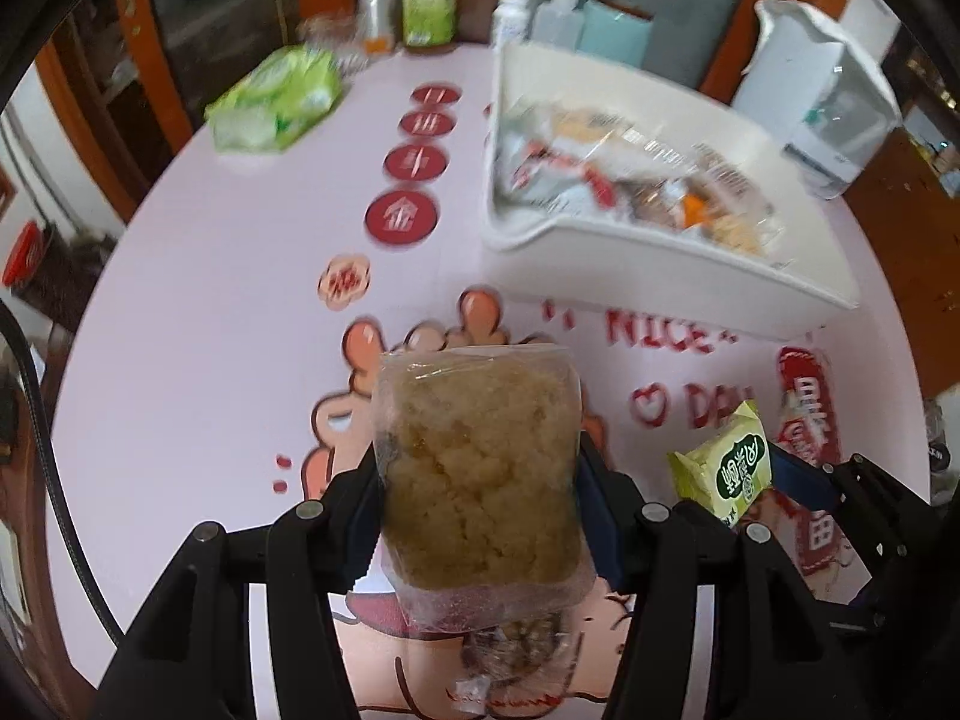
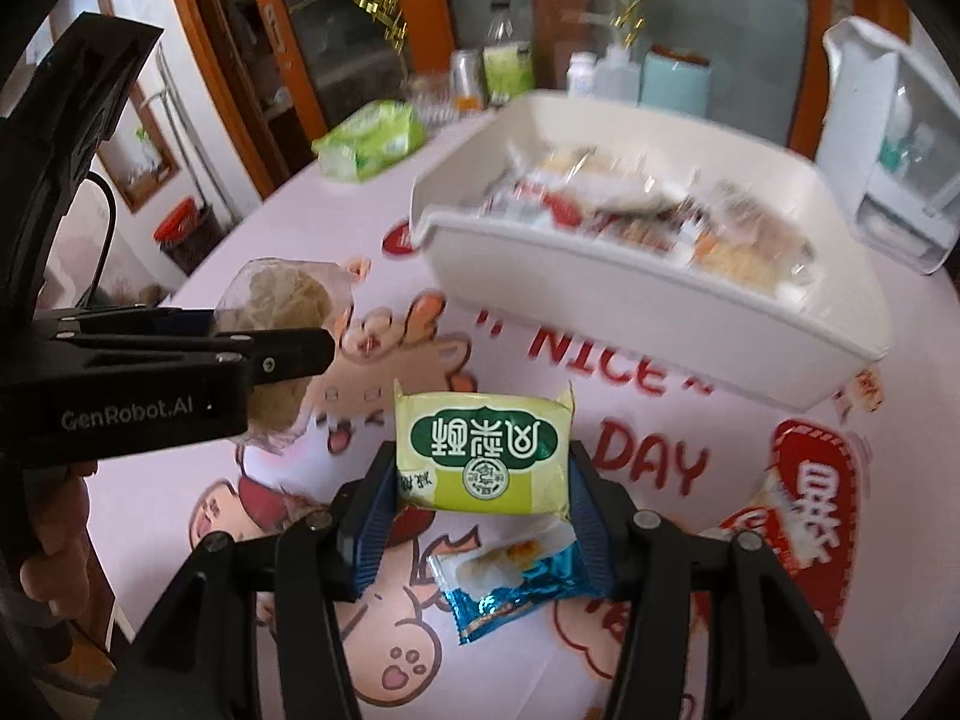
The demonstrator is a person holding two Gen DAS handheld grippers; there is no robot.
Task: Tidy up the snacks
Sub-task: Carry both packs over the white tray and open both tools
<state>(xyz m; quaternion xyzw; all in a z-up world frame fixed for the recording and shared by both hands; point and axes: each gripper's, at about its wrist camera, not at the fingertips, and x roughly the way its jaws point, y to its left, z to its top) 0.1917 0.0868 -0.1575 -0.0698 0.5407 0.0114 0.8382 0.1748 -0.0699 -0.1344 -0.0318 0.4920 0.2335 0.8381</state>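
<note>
Left tongs (image 1: 480, 480) clamped on a clear-wrapped puffed rice cake (image 1: 480, 468), held upright above the table (image 1: 180, 360); the pack stands between both fingers, its sealed top edge toward the far side. The same tongs (image 2: 324, 348) and cake (image 2: 282, 300) show from the side in the right wrist view, with the person's left hand (image 2: 54, 546) on the handle. Right tongs (image 2: 483, 486) clamped on a yellow-green pastry packet (image 2: 483, 450) with a dark green label, lifted clear of the table's pink cartoon-print cover (image 2: 630, 630); the same packet (image 1: 729, 462) shows low on the right of the left wrist view. A blue-wrapped snack (image 2: 510, 582) lies on the table directly under the right tongs. A second clear-wrapped snack (image 1: 516, 672) lies on the table under the left tongs. White plastic bin (image 1: 600, 264) sits toward the table's far right side, loaded with mixed snack packs, contents blurred. Green tissue pack (image 1: 276, 99) near the far left edge. Bottles and jars (image 1: 429, 0) line the far edge. A white kettle-like appliance (image 1: 822, 96) stands beyond the bin at the far right.
</note>
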